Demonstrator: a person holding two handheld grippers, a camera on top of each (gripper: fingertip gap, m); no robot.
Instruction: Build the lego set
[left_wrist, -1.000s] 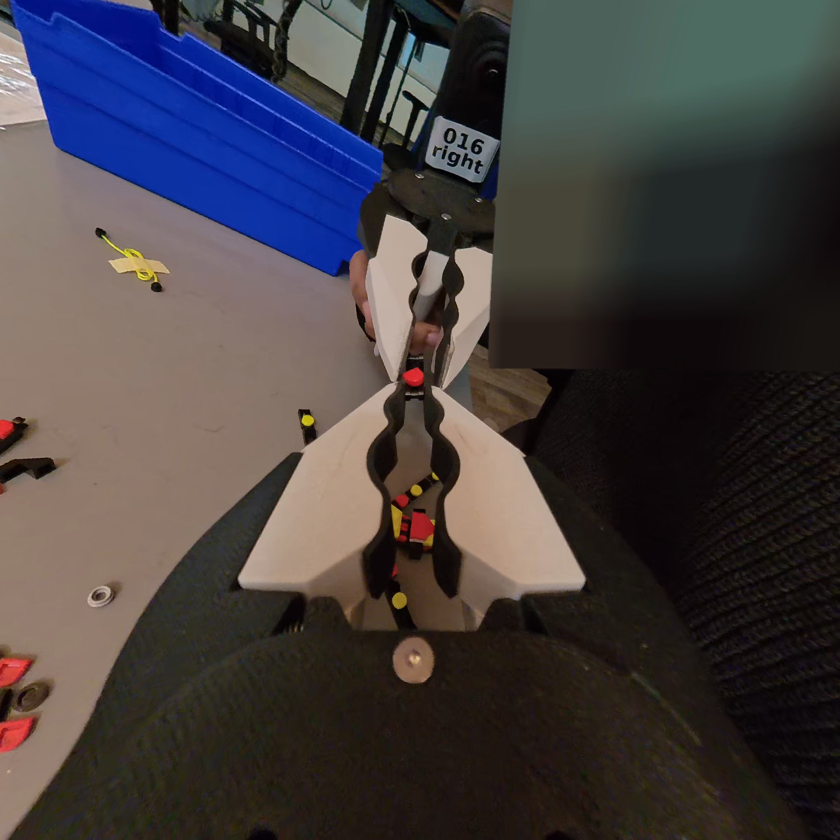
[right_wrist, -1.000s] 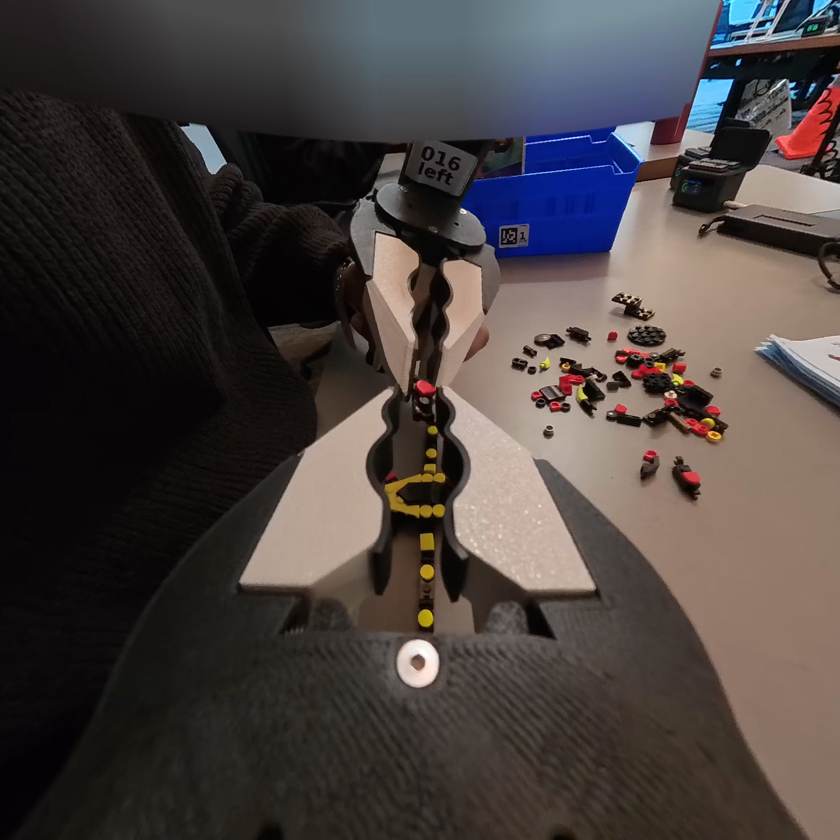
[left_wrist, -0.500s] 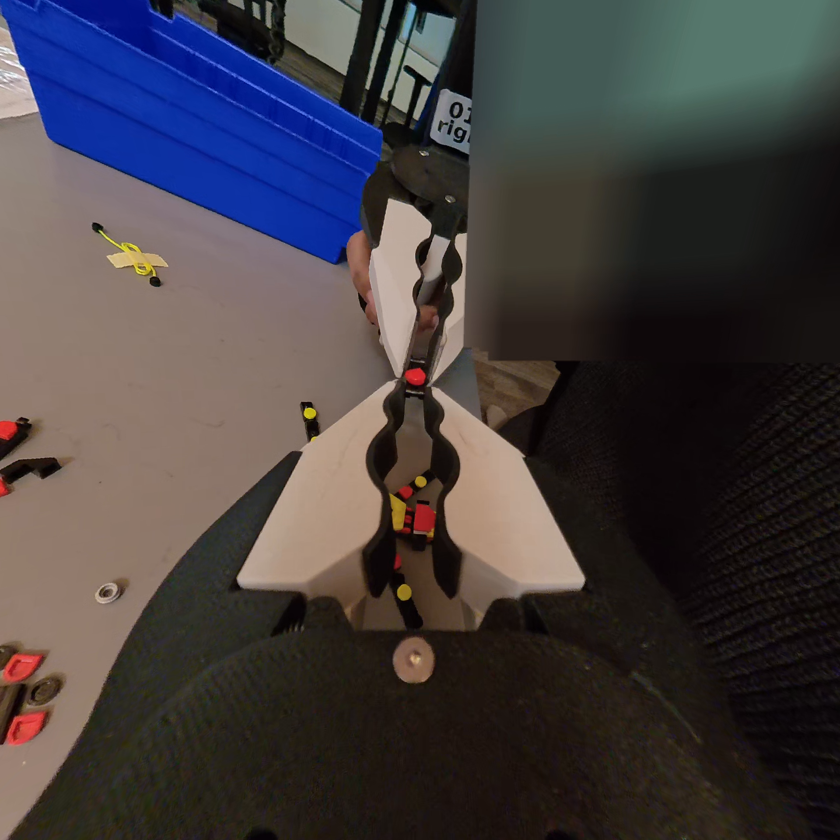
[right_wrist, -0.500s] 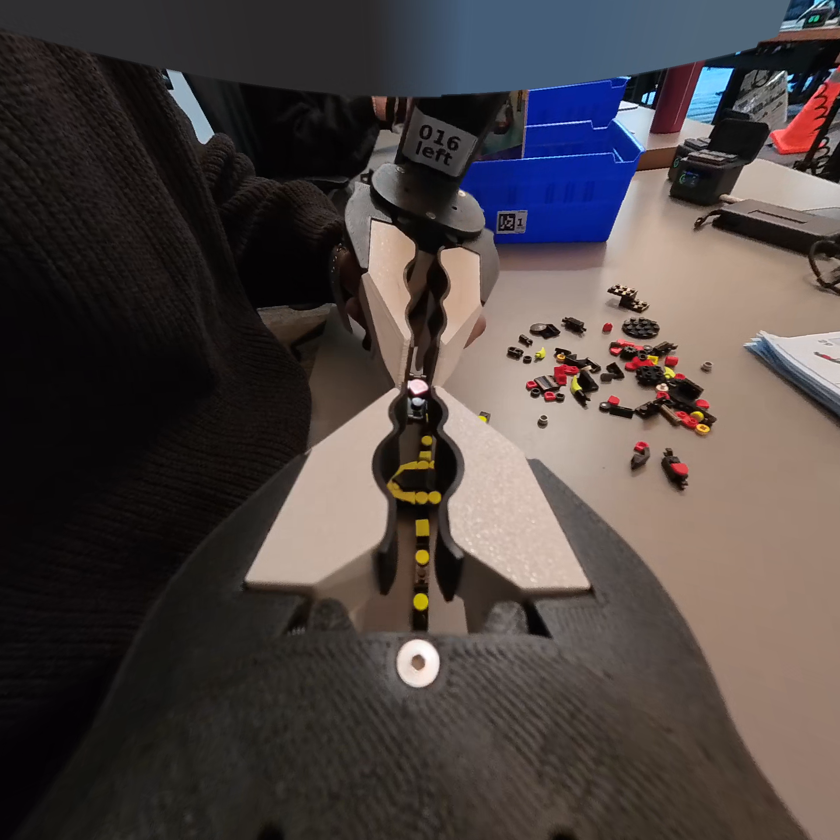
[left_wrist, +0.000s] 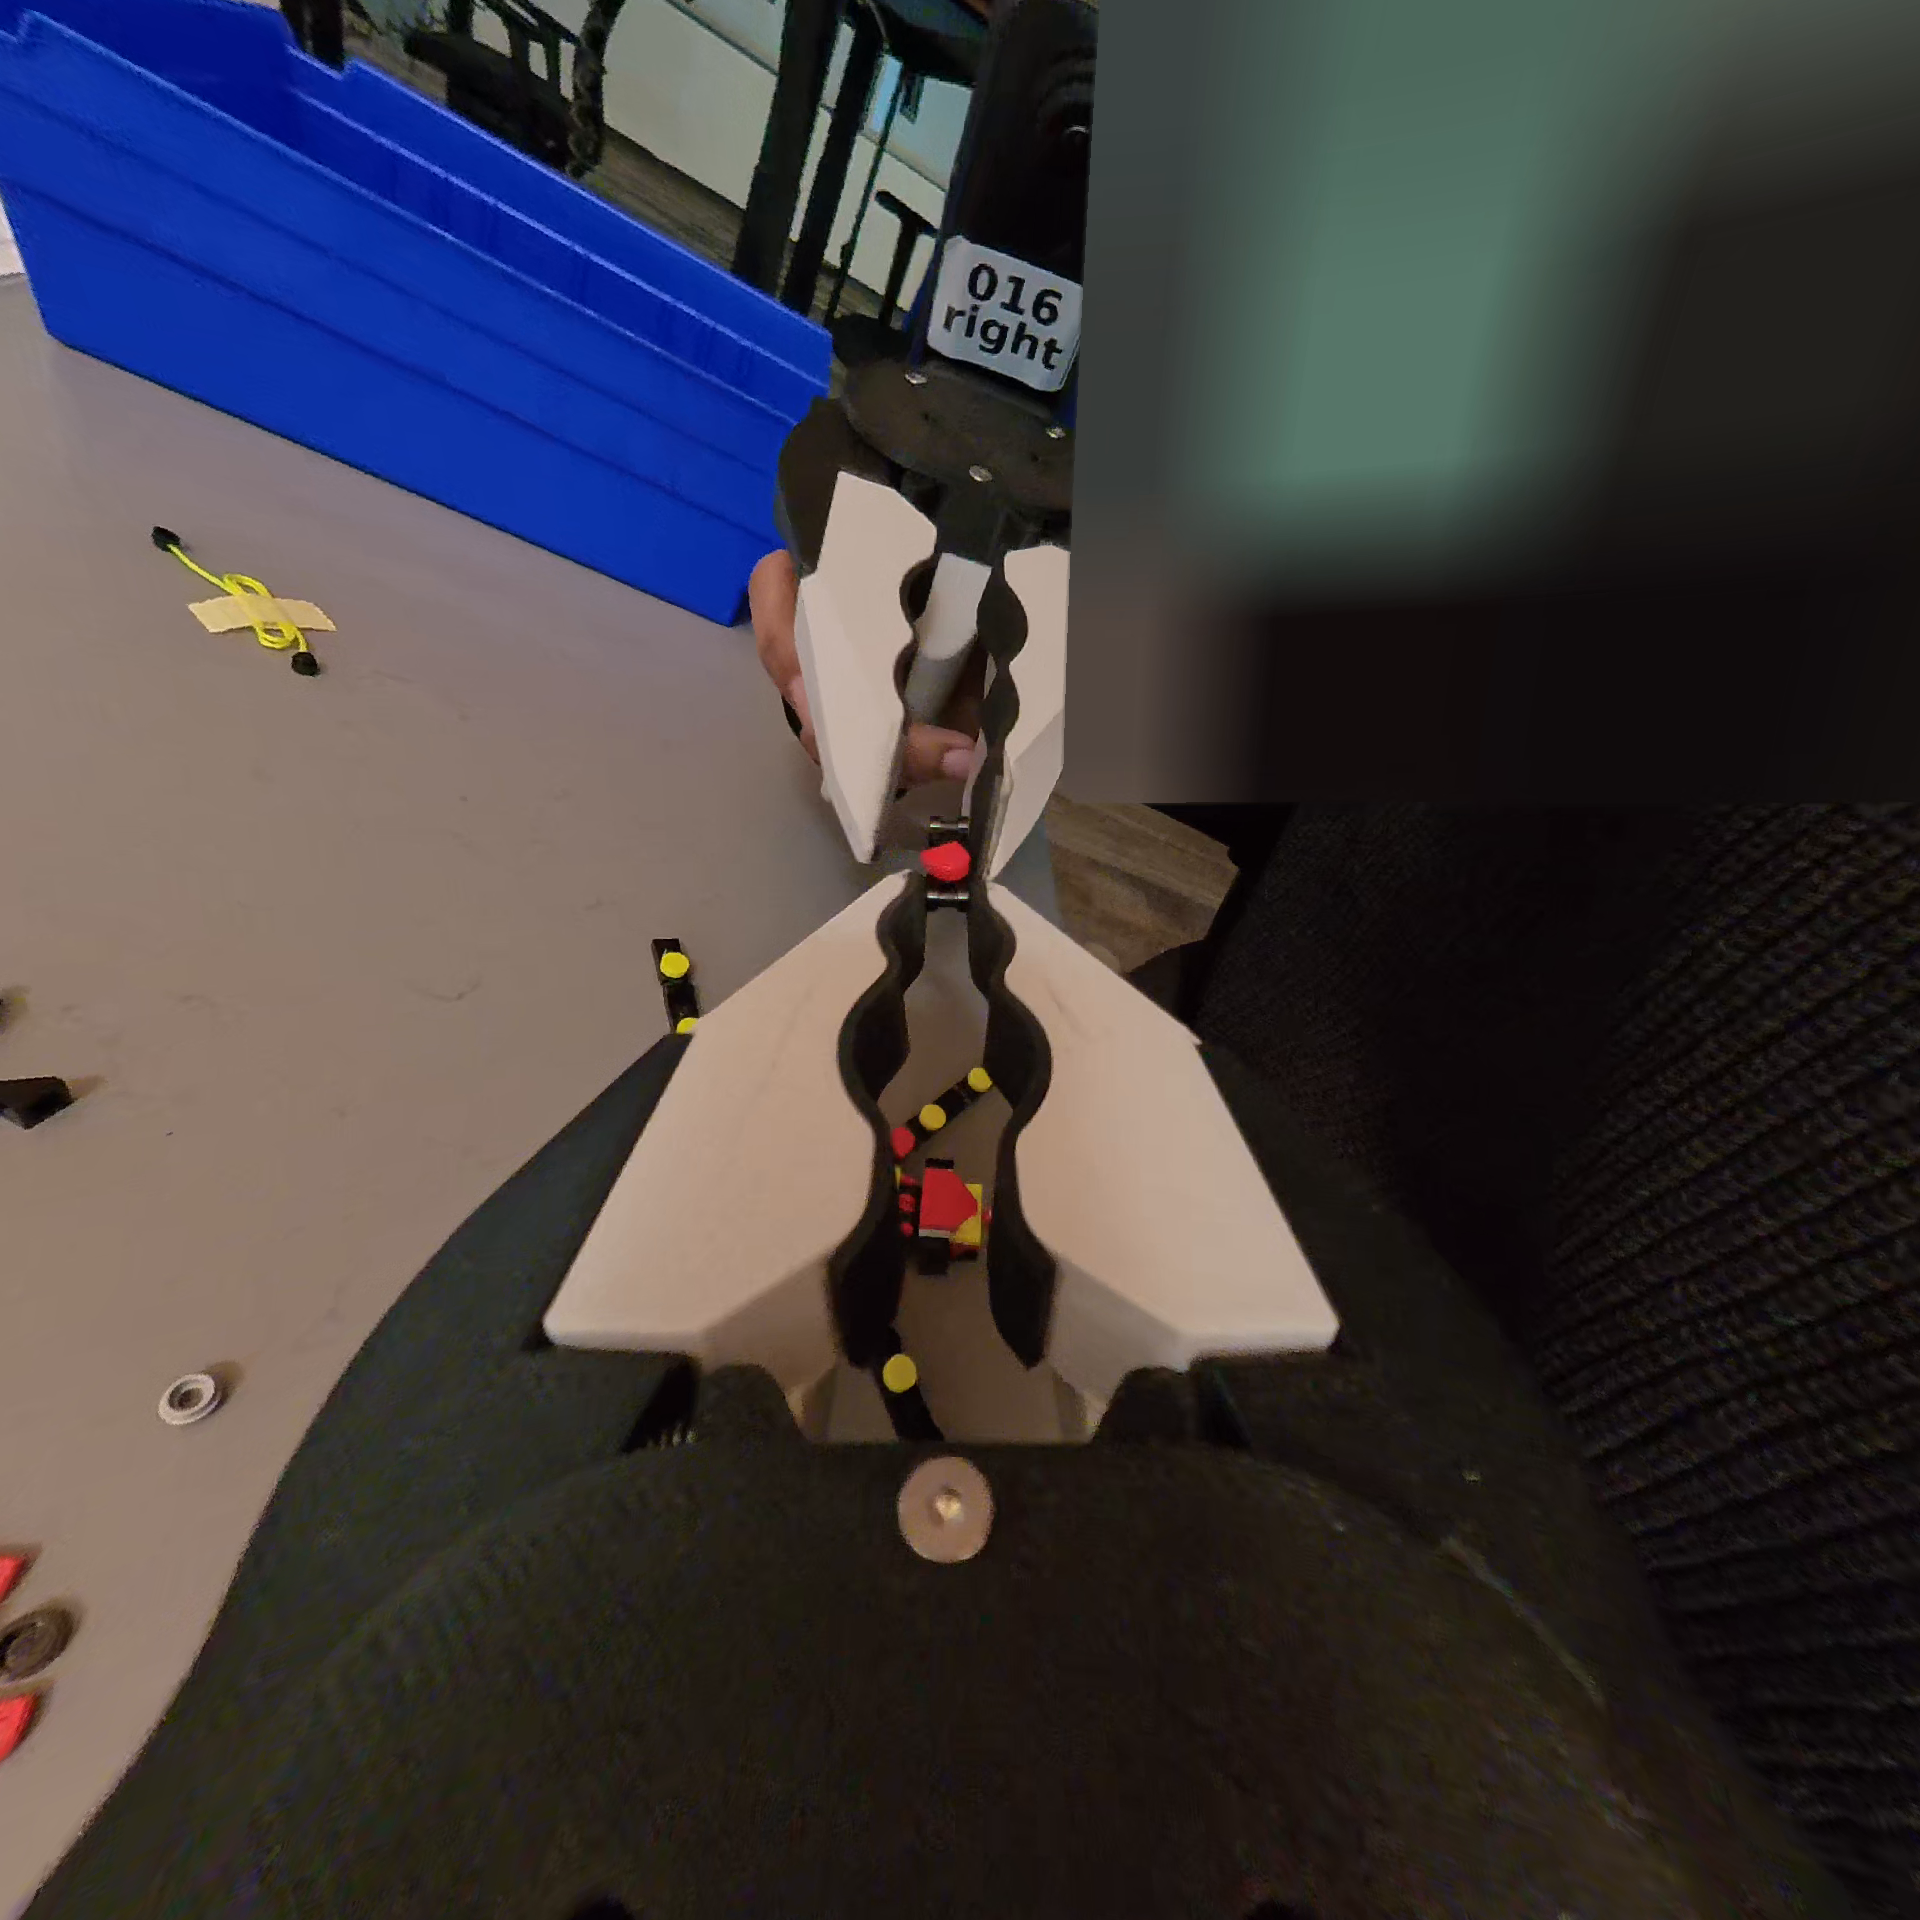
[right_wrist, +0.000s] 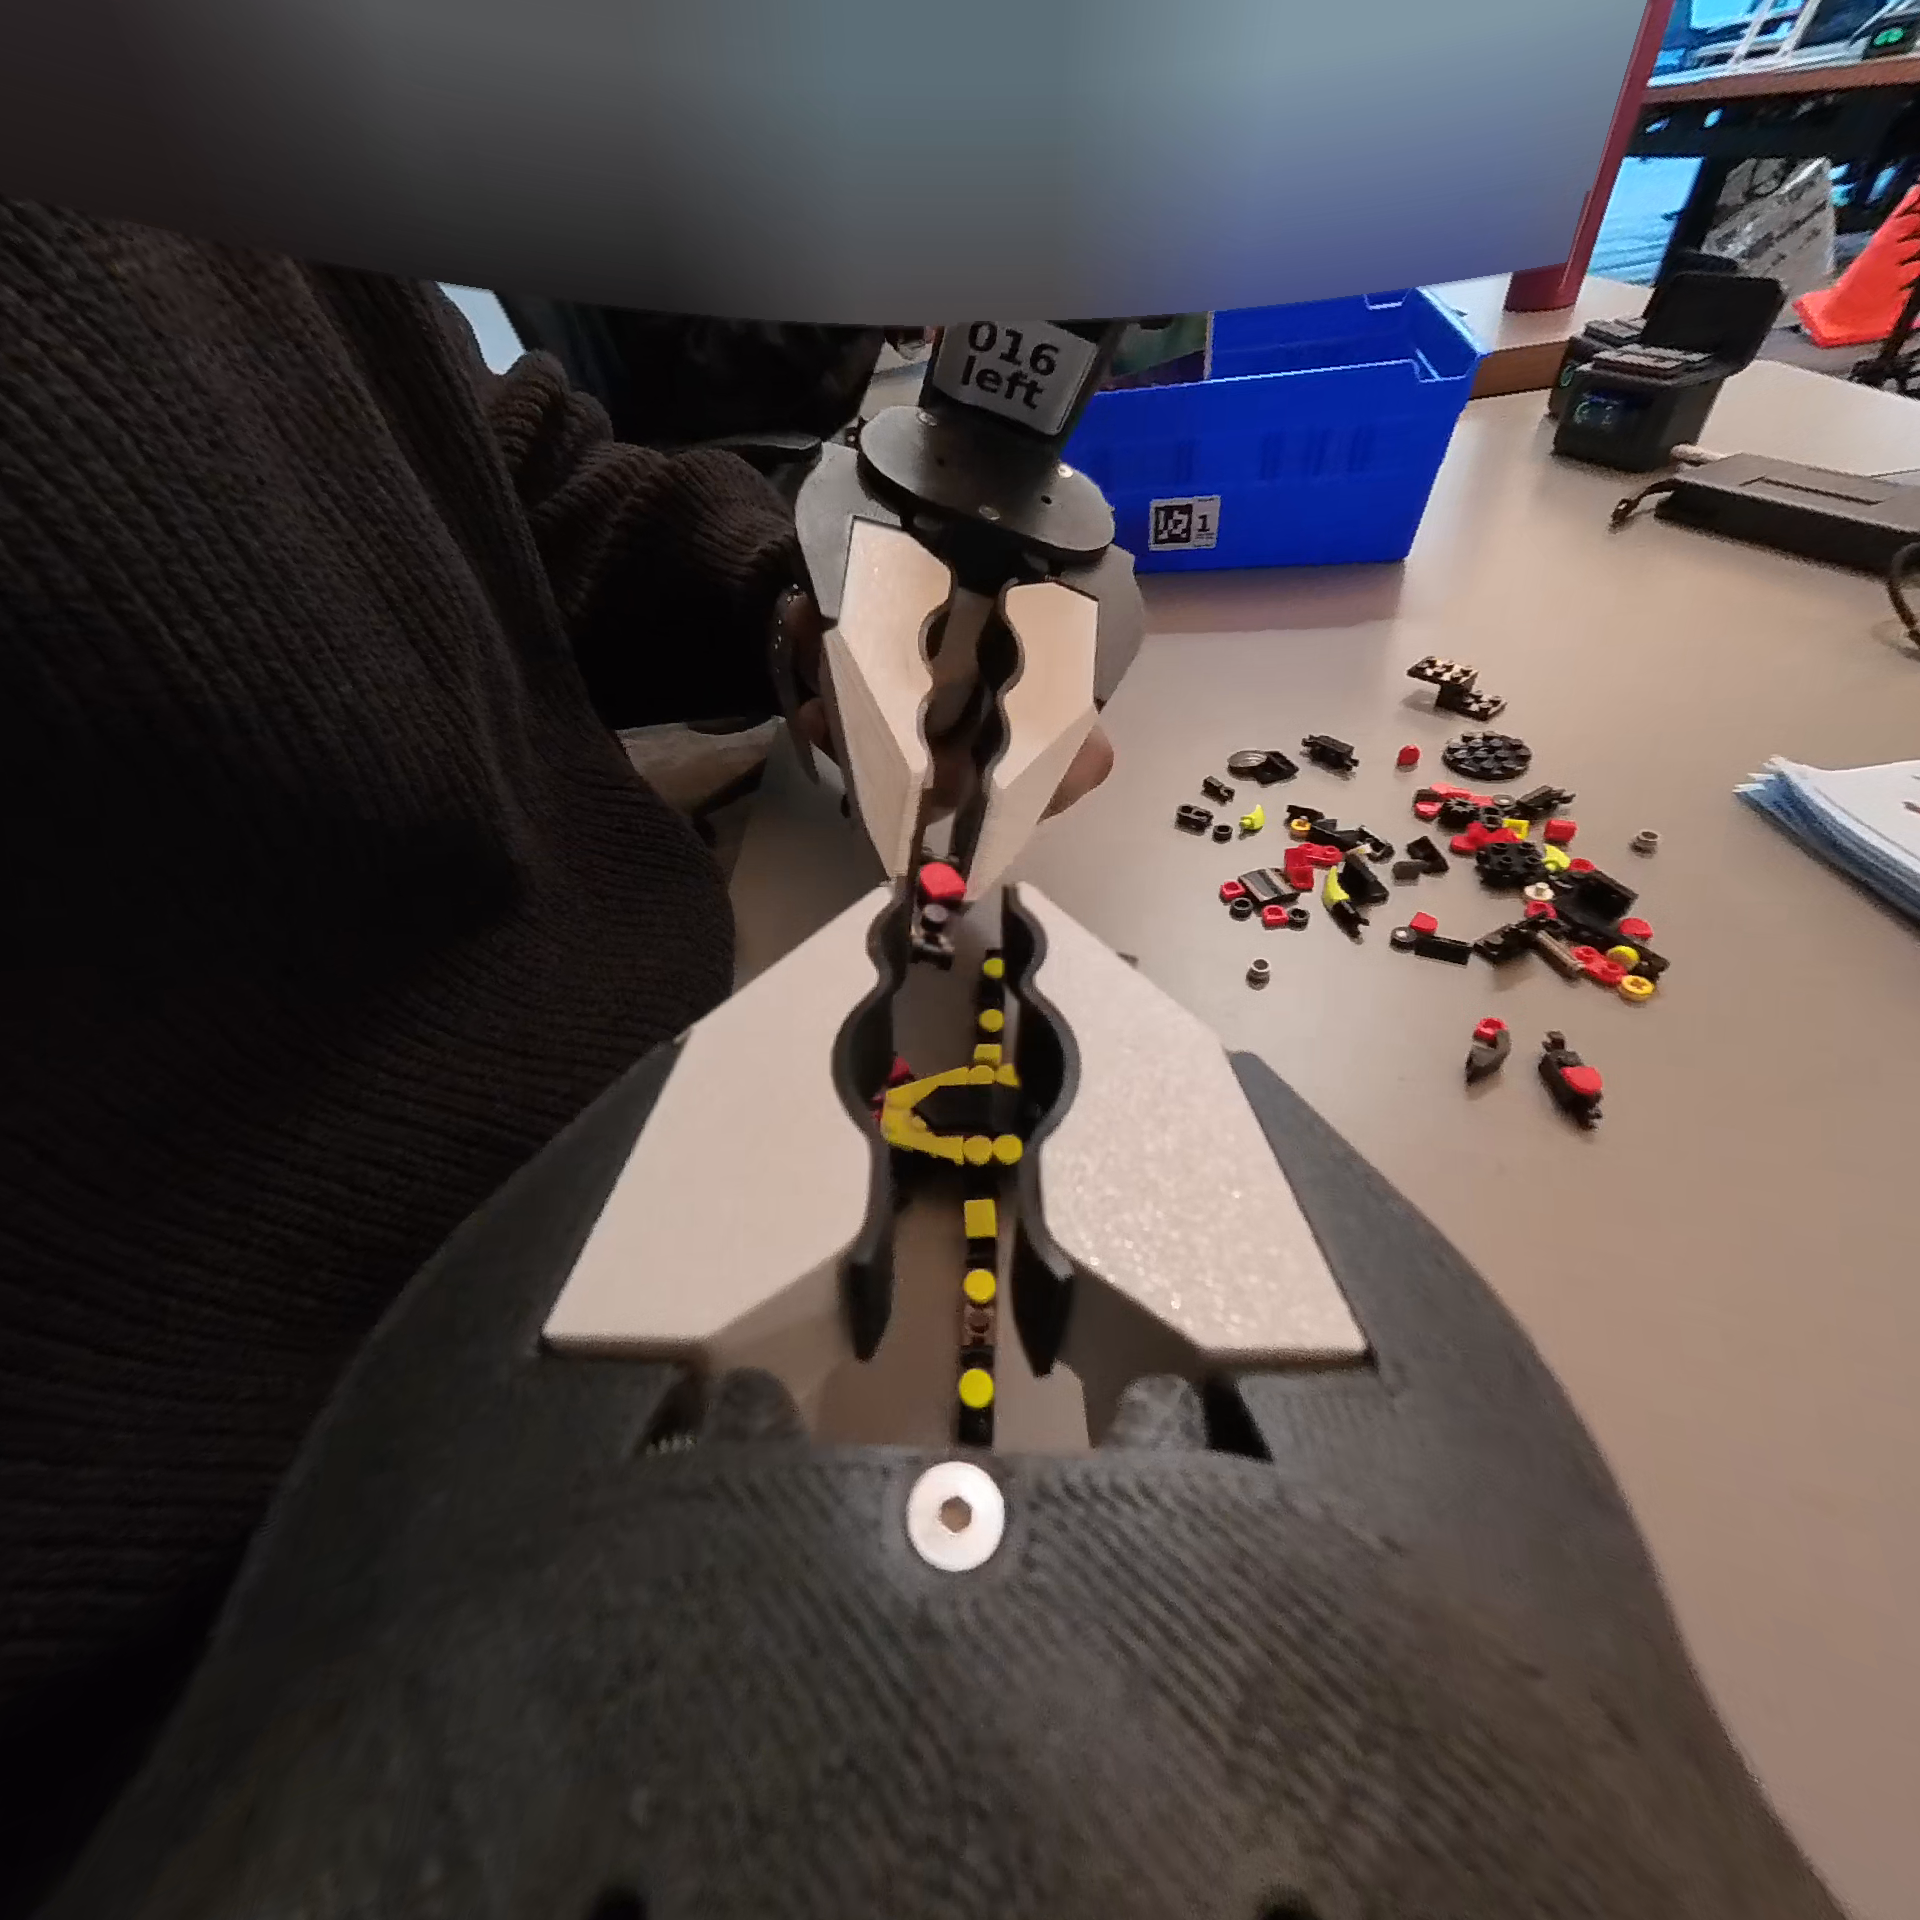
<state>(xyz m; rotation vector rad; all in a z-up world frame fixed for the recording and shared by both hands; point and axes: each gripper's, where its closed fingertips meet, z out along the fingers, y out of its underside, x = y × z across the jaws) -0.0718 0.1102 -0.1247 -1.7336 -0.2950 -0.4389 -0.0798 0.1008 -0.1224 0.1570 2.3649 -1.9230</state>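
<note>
Nearest in the left wrist view, the left gripper (left_wrist: 945, 894) has its jaws drawn almost together at the tips, pinching a small black-and-red lego piece (left_wrist: 945, 864) held up in the air above the bench (left_wrist: 395, 831). Through the gap behind those tips, lower down, lies a partly built model (left_wrist: 943, 1205) in red, yellow and black, with a black strip carrying yellow studs running past it.

Tip to tip with it comes the right gripper (left_wrist: 940, 821), pointing the opposite way. From its own camera the right gripper (right_wrist: 951, 914) has its jaws narrowly parted around the lower black end of the same piece (right_wrist: 938, 883); whether they actually grip it I cannot tell. The left gripper (right_wrist: 940, 862) meets it from above, with the person's fingers wrapped behind it and a dark knitted sleeve (right_wrist: 312, 831) filling that side.

Below the right jaws sits the model (right_wrist: 956, 1117), a yellow arrowhead shape on a long black strip dotted with yellow.

Farther out on the bench, a scatter of loose pieces (right_wrist: 1455, 873) in black, red and yellow lies well apart from the grippers, with a stack of papers (right_wrist: 1849, 821) beside it. Beyond stand a blue bin (right_wrist: 1299, 436) and, in the left view, a blue bin (left_wrist: 364, 312) near a taped yellow cord (left_wrist: 255, 613).
</note>
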